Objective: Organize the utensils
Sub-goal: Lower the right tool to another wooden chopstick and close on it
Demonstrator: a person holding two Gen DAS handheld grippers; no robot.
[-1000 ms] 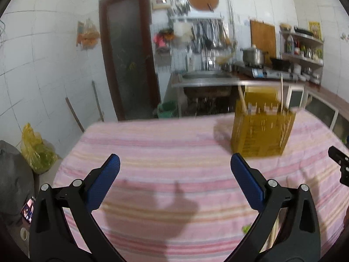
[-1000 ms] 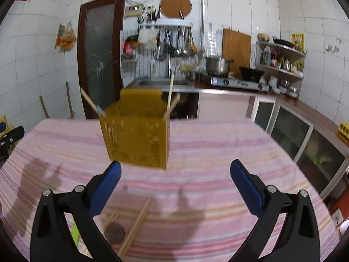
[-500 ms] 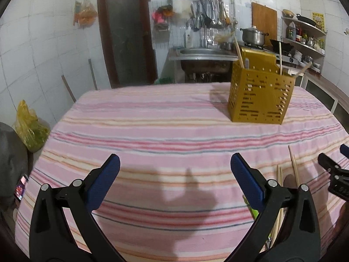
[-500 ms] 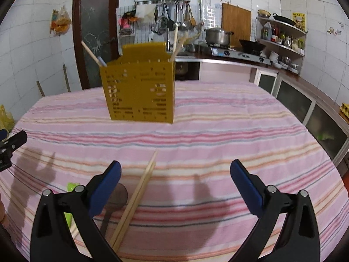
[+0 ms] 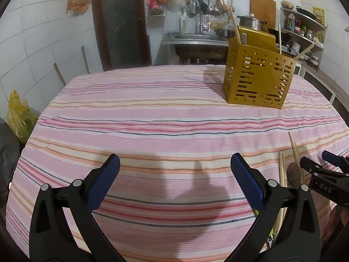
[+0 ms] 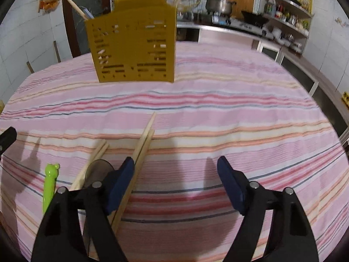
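A yellow perforated utensil holder (image 5: 258, 75) stands on the striped tablecloth, with chopsticks and a utensil in it; it also shows in the right wrist view (image 6: 133, 43). Loose wooden chopsticks (image 6: 141, 150), a second pair (image 6: 93, 162), a dark spoon (image 6: 98, 171) and a green-handled utensil (image 6: 50, 183) lie on the cloth. My right gripper (image 6: 175, 174) is open and low over the cloth, its left finger beside the chopsticks. My left gripper (image 5: 174, 174) is open and empty over bare cloth, left of the utensils (image 5: 292, 170).
The table (image 5: 152, 113) has a pink striped cloth. Behind it are a sink (image 5: 196, 43), a dark door (image 5: 122, 21), hanging kitchen tools and a stove counter with a pot (image 6: 220, 5). A yellow bag (image 5: 17, 115) sits on the floor at left.
Both grippers have tilted down and come lower toward the table. The right gripper has moved forward, so the loose chopsticks now lie beside its left finger, and its jaws have narrowed somewhat.
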